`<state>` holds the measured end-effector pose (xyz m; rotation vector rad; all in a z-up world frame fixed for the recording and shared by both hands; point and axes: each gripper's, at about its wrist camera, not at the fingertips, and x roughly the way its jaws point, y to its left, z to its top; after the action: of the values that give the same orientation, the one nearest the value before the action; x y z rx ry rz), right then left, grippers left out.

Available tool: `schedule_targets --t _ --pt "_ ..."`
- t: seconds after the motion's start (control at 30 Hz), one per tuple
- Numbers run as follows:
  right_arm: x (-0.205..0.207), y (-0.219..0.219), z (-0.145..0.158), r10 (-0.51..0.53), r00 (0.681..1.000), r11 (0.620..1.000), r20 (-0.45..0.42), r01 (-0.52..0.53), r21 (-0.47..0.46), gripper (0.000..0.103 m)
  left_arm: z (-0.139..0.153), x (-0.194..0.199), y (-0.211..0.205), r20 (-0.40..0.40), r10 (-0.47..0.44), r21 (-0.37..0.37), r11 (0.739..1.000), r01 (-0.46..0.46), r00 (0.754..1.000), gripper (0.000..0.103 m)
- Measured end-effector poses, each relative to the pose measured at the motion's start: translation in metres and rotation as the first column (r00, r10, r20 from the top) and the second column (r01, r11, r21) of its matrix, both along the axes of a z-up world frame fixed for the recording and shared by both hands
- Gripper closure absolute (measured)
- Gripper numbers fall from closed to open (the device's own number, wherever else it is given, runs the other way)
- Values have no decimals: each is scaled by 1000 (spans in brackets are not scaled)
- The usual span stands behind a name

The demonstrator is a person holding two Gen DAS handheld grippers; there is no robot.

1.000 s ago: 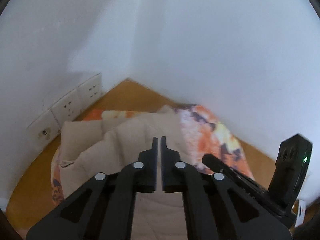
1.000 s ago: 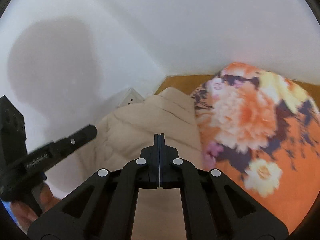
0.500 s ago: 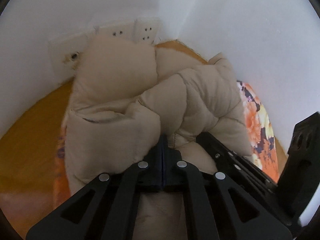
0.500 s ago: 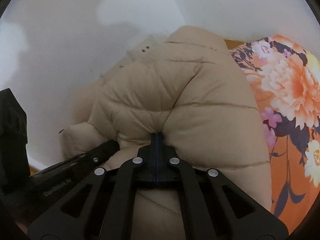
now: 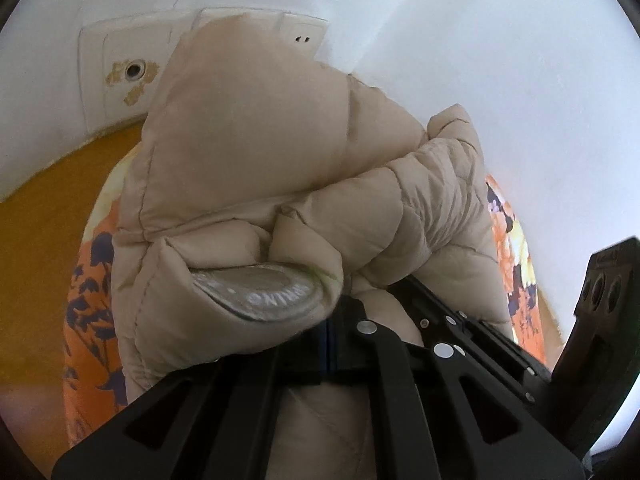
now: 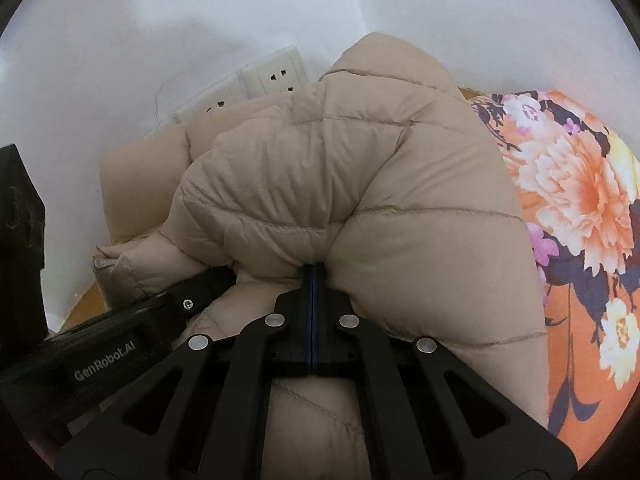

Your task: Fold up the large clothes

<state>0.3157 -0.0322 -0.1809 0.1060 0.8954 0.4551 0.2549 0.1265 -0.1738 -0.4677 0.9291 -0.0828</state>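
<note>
Here, a puffy beige jacket [image 5: 280,184] bunched high against the white wall [image 5: 460,40], over a floral cloth [image 5: 88,320] on an orange-brown counter [image 5: 44,216]. Far left on the wall, a stained socket plate [image 5: 128,76], close behind the raised padding.

Left claw [image 5: 329,334] closed, fingers together with a roll of quilted edge pinched between them; a grey printed band [image 5: 260,294] showing at that edge. Grip looks shallow, mostly on slick shell fabric: likely to slide out if pulled hard, dropping the fold on that side only and skewing it.

Right claw [image 6: 312,276] likewise clamped shut on a seam of the jacket, padding ballooning on both sides of the fingers. Both claws near each other, the left one's finger lying just beside the right in the right wrist view: risk of knocking together if brought closer.

Trapped air in the padding probably springs the fold back open once released. Pushing further toward the wall could jam the bulk against the sockets [image 6: 276,76] and crumple instead of folding. Dragging could also bunch the floral cloth at right.
</note>
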Motion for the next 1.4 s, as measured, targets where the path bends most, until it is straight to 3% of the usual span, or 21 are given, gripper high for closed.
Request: schedule_targets --t 0.13,0.23,0.33,0.37,0.43,0.47,0.5,0.57,0.67,0.73,0.87,0.97,1.07,1.23,1.4 --pt "0 -8 25 30 997 999 -76 -27 41 102 35 -19 12 -7 1 -12 1000 -1 1000 99" --pt "-22 -32 53 30 998 996 -53 -25 89 97 71 -52 18 58 -9 47 999 7 998 98" --pt "-43 -59 65 31 998 994 -51 -26 110 97 86 -85 35 58 21 6 1000 -21 998 98" --pt "-47 -67 65 25 998 993 -62 -17 113 95 84 -95 43 38 40 -18 999 -39 998 98" --pt "-55 -88 57 11 993 990 -118 6 142 71 75 -104 53 0 66 -57 996 -66 998 83" --pt "-60 -100 55 4 992 985 -125 17 170 70 66 -109 59 -21 81 -74 994 -82 997 70" --pt "-66 -111 54 -4 992 982 -124 27 188 70 61 -111 62 -27 87 -90 992 -89 996 63" --pt "-66 -125 44 -28 988 982 -153 55 181 61 51 -114 66 -30 93 -143 985 -96 995 55" --pt "-67 -141 38 -46 979 966 -196 94 241 44 39 -115 71 -24 102 -237 966 -105 994 39" --pt "-65 -146 38 -38 978 955 -205 96 280 34 32 -112 72 -15 83 -304 949 -84 996 36" --pt "-57 -145 36 -46 971 954 -234 112 278 29 17 -99 64 -20 44 -336 941 -48 999 21" --pt "-48 -146 27 -59 961 944 -271 142 296 27 5 -92 64 -52 29 -335 941 -45 998 17" --pt "-41 -151 15 -63 948 915 -311 179 362 27 -8 -89 68 -66 20 -382 923 -44 998 16" --pt "-21 -144 4 -34 949 896 -314 168 411 27 -7 -85 69 -3 -3 -424 906 1 1000 17" --pt "2 -136 -2 -13 940 880 -340 172 443 27 -17 -72 74 -20 10 -484 875 -19 1000 11"
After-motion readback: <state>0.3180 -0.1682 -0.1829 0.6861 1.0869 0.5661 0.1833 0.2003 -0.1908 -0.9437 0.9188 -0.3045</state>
